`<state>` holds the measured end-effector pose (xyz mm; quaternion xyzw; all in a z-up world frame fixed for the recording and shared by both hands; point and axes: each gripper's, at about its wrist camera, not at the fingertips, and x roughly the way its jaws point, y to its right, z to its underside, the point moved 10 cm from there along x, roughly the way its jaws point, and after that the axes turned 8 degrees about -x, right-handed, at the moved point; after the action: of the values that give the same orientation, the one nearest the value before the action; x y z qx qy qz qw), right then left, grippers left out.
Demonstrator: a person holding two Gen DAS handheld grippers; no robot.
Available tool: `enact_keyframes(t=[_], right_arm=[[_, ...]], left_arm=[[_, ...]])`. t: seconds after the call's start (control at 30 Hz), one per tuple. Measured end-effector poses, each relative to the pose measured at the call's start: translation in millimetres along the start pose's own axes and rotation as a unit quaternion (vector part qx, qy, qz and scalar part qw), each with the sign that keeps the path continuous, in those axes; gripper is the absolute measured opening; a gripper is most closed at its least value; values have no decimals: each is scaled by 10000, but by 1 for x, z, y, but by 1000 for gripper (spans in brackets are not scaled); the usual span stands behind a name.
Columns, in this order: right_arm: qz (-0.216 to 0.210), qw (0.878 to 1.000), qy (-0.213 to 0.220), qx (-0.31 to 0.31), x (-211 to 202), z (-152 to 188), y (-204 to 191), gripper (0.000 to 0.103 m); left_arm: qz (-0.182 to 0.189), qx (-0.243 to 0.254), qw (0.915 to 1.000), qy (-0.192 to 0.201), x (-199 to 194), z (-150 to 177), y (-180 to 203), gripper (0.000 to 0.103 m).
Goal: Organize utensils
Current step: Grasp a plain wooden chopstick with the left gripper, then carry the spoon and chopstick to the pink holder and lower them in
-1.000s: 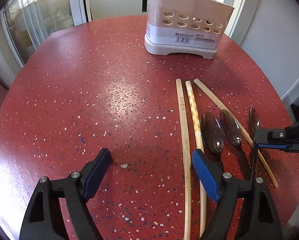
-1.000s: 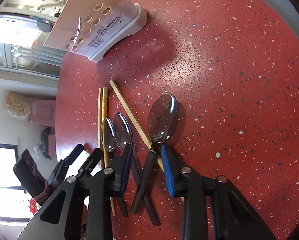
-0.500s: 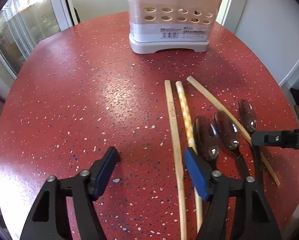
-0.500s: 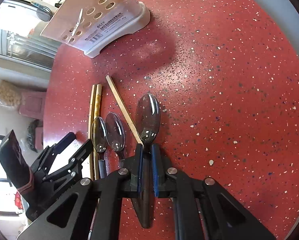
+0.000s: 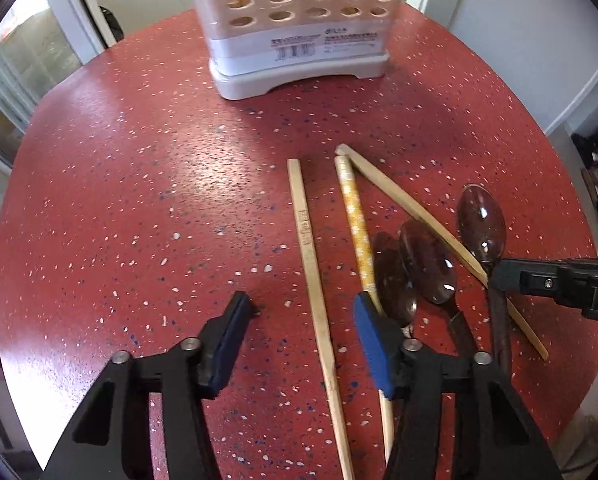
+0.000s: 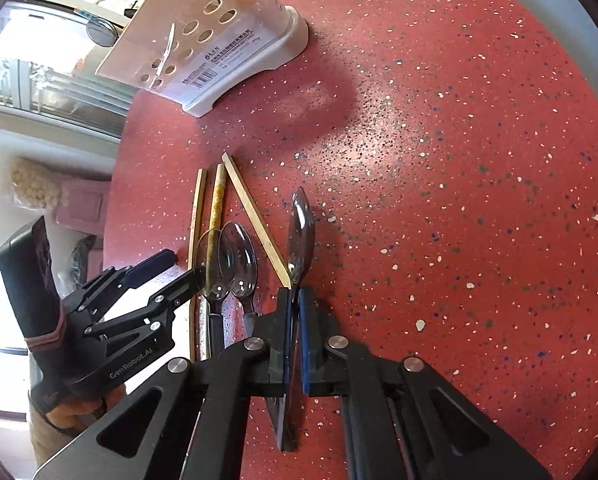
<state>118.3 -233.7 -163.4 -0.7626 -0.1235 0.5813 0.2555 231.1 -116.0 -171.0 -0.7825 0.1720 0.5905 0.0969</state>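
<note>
I am holding my right claw [image 6: 294, 336] closed on the dark handle of the outer spoon [image 6: 300, 236], low in the centre of the right wrist view. One second ago these fingers were standing wide around that handle; half a second ago they had come together, and now the bowl is turned on its edge, so I judge the spoon is starting to leave the table [image 6: 459, 160]. This means the grasp is made, and the carry to the holder is what is coming next.

My left claw [image 5: 299, 336] is staying wide open and holding nothing, at the bottom of the left wrist view, with one plain chopstick [image 5: 313, 256] lying between its fingers. Beside it, toward the right of that frame, the patterned chopstick [image 5: 355, 216], the third chopstick [image 5: 411, 208] and two more spoons [image 5: 427, 268] are lying close together, the spoon bowls overlapping.

The white utensil holder [image 5: 299, 44] is standing at the top centre of the left view, and it is looking nearer there than before. In the right view it is in the upper left, well apart from my spoon
</note>
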Motion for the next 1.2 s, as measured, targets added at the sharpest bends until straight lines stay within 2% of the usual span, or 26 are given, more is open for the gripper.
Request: enact_keyframes(t=[0.07, 0.1, 0.13, 0.3, 0.5, 0.6, 0.87, 1.03, 1.2], right_arm=[[-36, 10000, 19, -31, -1, -1, 0, 4], [-42, 10000, 31, -54, -3, -1, 2, 4], [-47, 10000, 43, -69, -4, 0, 2, 3], [-128, 9999, 82, -72, -7, 0, 5, 3], [-281, 9993, 227, -108, -18, -1, 8, 3], [-325, 9984, 373, -270, -29, -3, 6, 3], [-361, 9933, 801, -745, -60, -6, -8, 3], [-266, 9884, 1063, -1049, -78, -8, -20, 3], [-245, 9834, 1291, -1252, -99, -13, -33, 3]], left_arm=[[60, 121, 9999, -12, -3, -1, 7, 60], [64, 174, 9998, 12, -5, -1, 11, 38], [70, 200, 9998, 19, -6, -1, 13, 35], [54, 73, 9996, 261, -13, 7, 12, 35], [188, -467, 9947, 897, -45, 21, -3, 35], [383, -786, 9878, 1289, -70, 27, -10, 35], [583, -1121, 9679, 2172, -129, 30, -13, 35], [593, -1294, 9562, 2558, -156, 33, -24, 35], [569, -1371, 9488, 2787, -159, 20, -21, 35]])
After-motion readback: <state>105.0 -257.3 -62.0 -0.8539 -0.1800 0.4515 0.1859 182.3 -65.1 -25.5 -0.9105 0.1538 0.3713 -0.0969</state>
